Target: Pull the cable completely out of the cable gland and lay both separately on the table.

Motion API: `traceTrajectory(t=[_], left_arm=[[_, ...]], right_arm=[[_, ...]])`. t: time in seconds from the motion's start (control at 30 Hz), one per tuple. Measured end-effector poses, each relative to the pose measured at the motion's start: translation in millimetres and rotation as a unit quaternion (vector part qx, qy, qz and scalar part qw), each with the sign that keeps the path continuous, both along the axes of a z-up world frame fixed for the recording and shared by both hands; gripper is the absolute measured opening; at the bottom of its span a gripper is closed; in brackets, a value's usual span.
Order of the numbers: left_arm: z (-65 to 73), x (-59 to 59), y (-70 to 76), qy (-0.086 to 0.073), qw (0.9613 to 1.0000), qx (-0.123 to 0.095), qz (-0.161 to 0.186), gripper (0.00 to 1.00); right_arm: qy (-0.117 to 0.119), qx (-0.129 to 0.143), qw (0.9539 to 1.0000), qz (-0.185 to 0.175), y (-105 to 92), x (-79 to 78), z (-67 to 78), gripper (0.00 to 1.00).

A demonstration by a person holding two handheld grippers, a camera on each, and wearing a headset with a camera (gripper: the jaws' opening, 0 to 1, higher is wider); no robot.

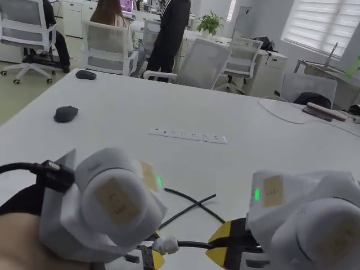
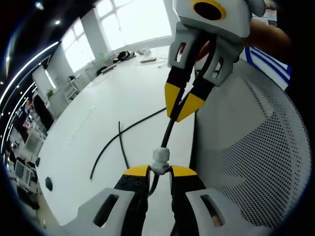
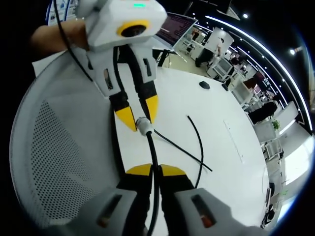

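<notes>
Left hand-held gripper [image 2: 160,171] clamps the cable gland [image 2: 160,159], near edge of the table [image 1: 169,107]. Right hand-held gripper [image 3: 156,169] pinches the cable [image 3: 153,145] beside it.

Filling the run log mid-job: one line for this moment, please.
left hand-held gripper: shut on cable gland | right hand-held gripper: shut on cable | cable in cable gland, not yet out

Dark grey rounded computer mouse [image 1: 66,113] is sitting off to the left, a long white power strip [image 1: 188,135] is lying nearer the middle, and white mesh office chairs [image 1: 203,63] are standing behind.
</notes>
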State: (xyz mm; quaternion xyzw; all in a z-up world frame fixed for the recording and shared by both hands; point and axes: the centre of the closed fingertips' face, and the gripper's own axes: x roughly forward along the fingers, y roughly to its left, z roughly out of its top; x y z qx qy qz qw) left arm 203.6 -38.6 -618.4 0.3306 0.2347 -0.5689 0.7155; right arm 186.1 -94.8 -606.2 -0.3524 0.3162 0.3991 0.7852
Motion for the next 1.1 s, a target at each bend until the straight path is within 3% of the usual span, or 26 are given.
traceTrajectory(t=[0.17,0.37,0.43,0.47,0.5,0.57,0.67,0.8,0.9,1.0,1.1], left_arm=[[-0.8,6.9,-5.2,0.004,0.9997,0.002,0.024,0.17],[0.6,9.0,-10.4,0.006,0.9995,0.006,0.031,0.17],[1.1,9.4,-12.5,0.001,0.9995,0.012,0.029,0.16],[1.4,10.2,-12.4,-0.008,0.9994,0.02,0.025,0.16],[1.6,9.3,-13.2,-0.007,0.9995,0.021,0.023,0.16],[2.6,7.4,-15.4,-0.006,0.9996,0.02,0.018,0.16],[2.7,3.5,-16.9,-0.009,0.9995,0.029,0.012,0.16],[3.0,-0.8,-16.6,-0.008,0.9994,0.031,0.01,0.16],[4.0,-3.4,-15.1,-0.011,0.9994,0.031,0.009,0.16],[6.4,-6.0,-13.5,-0.015,0.9994,0.032,0.007,0.16],[9.5,-7.2,-12.4,-0.015,0.9995,0.026,0.008,0.16]], right_arm=[[0.015,0.004,0.9999,-0.007,-24.0,2.5,-10.4,0.03],[0.025,-0.025,0.9991,-0.025,-51.1,7.7,-21.4,0.03],[0.032,-0.037,0.9986,-0.018,-48.6,5.0,-25.0,0.04],[0.032,-0.047,0.9983,-0.015,-48.3,5.1,-25.9,0.07],[0.029,-0.053,0.9981,-0.012,-44.5,5.9,-25.1,0.12],[0.02,-0.036,0.9991,-0.005,-31.4,8.1,-17.4,0.18],[0.027,0.003,0.9994,0.02,-4.1,4.8,-11.3,0.16],[0.012,0.004,0.9987,0.049,21.0,7.1,-4.5,0.13],[0.015,0.004,0.9983,0.057,28.7,6.1,-5.8,0.11],[0.003,-0.022,0.997,0.074,27.3,4.5,-8.9,0.05],[0.008,0.0,0.9982,0.06,25.5,4.7,-5.7,0.03]])
